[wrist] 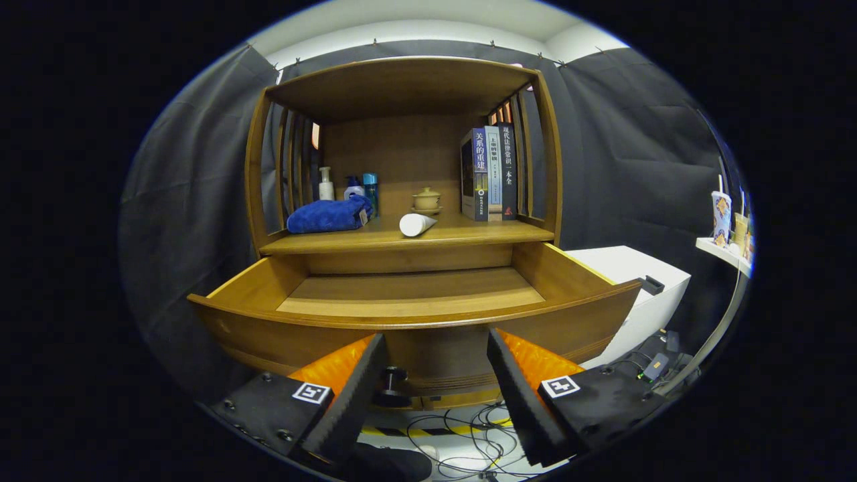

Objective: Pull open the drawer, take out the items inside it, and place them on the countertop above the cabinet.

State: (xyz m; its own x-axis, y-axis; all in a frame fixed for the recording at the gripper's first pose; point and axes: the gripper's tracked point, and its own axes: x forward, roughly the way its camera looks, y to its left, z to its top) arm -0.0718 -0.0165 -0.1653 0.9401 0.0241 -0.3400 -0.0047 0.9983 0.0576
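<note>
The wooden cabinet's drawer (415,314) stands pulled out toward me, and its visible floor is bare wood. On the countertop (469,234) above it lie a folded blue towel (328,215) and a white tube (416,224) on its side. My gripper (435,365) is open, its orange-and-black fingers (348,381) spread in front of the drawer's front panel, with the dark drawer knob (394,385) just ahead between them. Nothing is held.
At the back of the countertop stand bottles (348,187), a small lidded cup (426,199) and upright books (490,174). A white box (636,281) sits right of the cabinet. Cables (469,435) lie on the floor below. A side shelf with cups (726,231) is at far right.
</note>
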